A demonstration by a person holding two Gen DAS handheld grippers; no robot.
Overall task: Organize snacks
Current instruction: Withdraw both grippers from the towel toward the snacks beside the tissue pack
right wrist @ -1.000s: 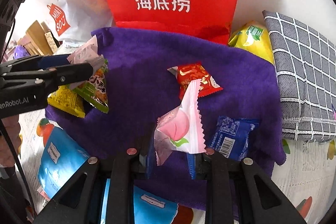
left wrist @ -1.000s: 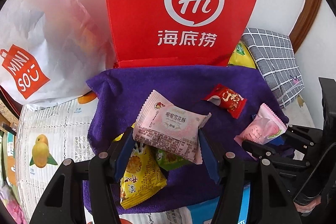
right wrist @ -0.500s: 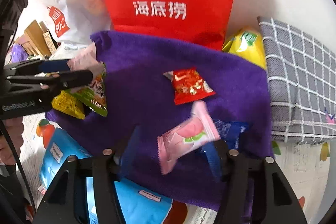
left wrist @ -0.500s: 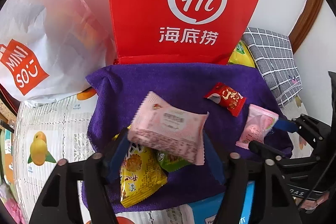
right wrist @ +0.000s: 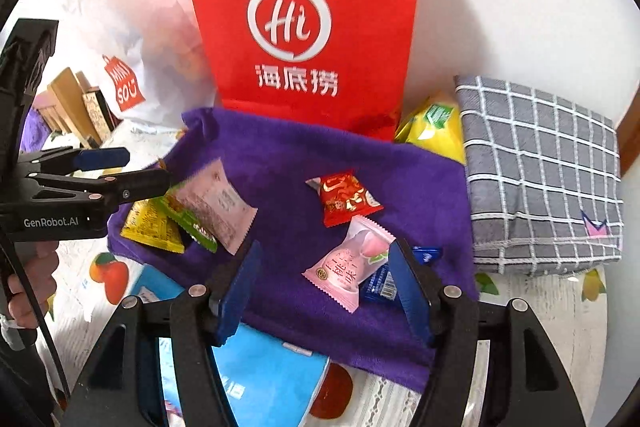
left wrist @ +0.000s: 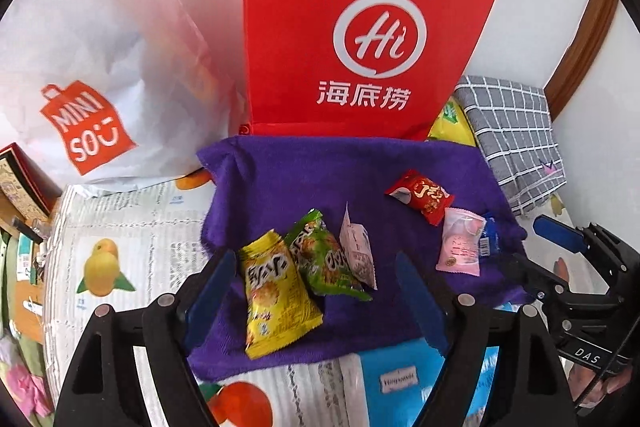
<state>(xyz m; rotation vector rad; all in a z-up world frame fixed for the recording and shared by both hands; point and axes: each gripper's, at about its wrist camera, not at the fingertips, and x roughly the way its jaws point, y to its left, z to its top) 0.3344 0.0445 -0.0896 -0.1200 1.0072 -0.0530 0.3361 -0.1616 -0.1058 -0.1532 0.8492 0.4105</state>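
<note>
Two hand-held grippers hover over a purple towel (left wrist: 280,167) spread on a fruit-print table cover, in front of an upright red paper bag (left wrist: 360,27). Both have just let go of a snack. The left gripper (left wrist: 316,291) has been opening its jaws, and they now stand wide with nothing pressed between the blue pads; the pale pink pastry packet (left wrist: 358,251) it held a second ago now lies on the towel, leaning on edge against a green snack packet (left wrist: 324,259) and beside a yellow snack packet (left wrist: 274,301). The right gripper (right wrist: 324,287) has likewise been opening and stands about half wide, empty; its pink peach sweet (right wrist: 352,263) has dropped onto the towel, partly over a blue wrapper (right wrist: 380,283) and just below a red sweet (right wrist: 346,197). (The peach sweet sits between the pads in view, but they do not grip it.) The snacks now appear gathered in two clusters, so this placing step looks done.
</note>
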